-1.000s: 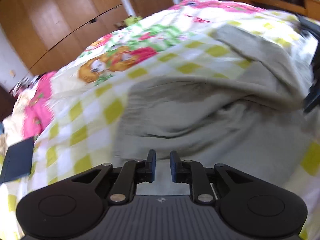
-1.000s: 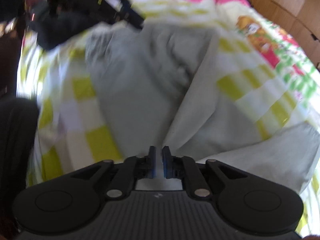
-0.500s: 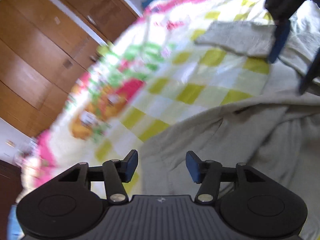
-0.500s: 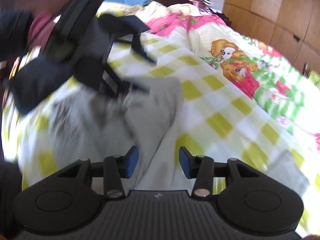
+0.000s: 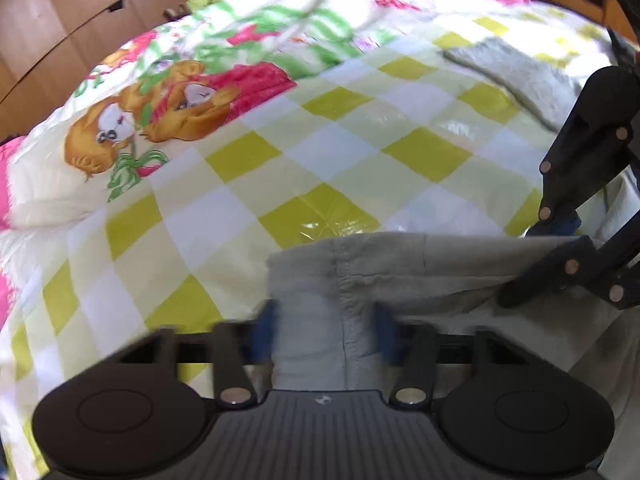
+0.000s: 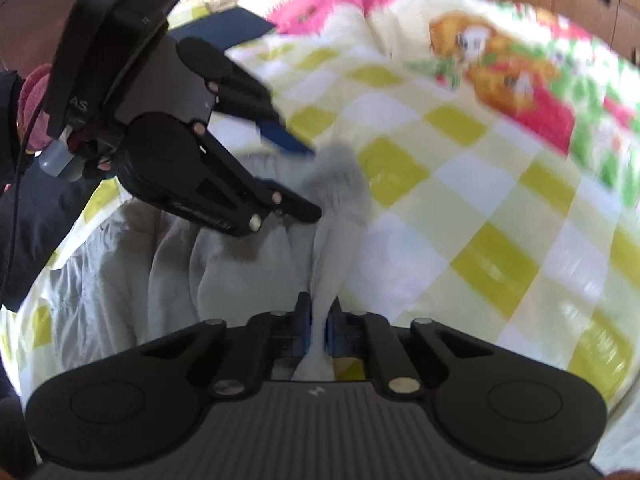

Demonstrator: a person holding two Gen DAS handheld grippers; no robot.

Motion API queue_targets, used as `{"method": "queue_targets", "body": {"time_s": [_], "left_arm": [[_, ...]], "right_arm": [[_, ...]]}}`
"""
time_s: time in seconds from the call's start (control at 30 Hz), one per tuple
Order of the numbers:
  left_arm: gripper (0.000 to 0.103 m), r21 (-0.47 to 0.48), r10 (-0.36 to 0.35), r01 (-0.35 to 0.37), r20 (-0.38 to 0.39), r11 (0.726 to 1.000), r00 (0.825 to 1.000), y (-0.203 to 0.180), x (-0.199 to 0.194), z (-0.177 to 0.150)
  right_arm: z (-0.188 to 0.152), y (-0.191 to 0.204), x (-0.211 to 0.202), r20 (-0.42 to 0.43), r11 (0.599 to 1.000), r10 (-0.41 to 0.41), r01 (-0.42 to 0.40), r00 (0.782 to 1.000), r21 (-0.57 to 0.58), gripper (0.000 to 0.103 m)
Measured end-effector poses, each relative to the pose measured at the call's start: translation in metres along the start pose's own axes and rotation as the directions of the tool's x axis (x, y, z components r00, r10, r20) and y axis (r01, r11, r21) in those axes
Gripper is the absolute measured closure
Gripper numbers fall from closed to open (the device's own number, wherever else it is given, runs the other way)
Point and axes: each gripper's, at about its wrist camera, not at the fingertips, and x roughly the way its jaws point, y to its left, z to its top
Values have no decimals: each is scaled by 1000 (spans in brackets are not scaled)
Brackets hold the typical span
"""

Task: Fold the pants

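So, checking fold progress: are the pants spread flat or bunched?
Bunched. The grey pants lie rumpled in folds on the checked bedspread, one edge pinched up by the right gripper.

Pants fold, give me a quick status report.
Right gripper shut on pants. Left gripper closing around the hem, grip unclear. Nothing in the way on bedspread.

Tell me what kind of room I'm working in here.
Most likely a bedroom: the grey pants lie on a bed under a cartoon-print checked quilt, with wooden wardrobe doors behind it.
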Motion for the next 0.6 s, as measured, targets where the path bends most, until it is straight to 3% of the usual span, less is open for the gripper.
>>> {"method": "queue_targets", "body": {"time_s": [0.03,0.07,0.2,0.33,0.47,0.6], "left_arm": [[63,5,14,-14,15,1000,1000,-2,-6,-2],[71,9,30,-30,32,1000,999,-3,-14,-4],[76,-12,90,-90,118,996,989,-10,-68,-21],[76,-118,168,-143,247,983,954,-22,-143,-63],[76,-225,221,-165,251,960,942,-44,-183,-128],[76,-315,229,-176,141,933,963,-66,-176,-190]], "right_arm": [[2,5,-7,27,999,-16,17,1000,-30,97],[4,11,-16,54,997,-30,33,998,-63,97],[2,51,-60,171,979,-42,75,984,-192,97],[-29,126,-94,277,882,-74,192,958,-431,97],[-65,191,-80,227,846,-14,133,974,-516,97],[-96,236,-45,130,814,1,75,992,-575,98]]}}
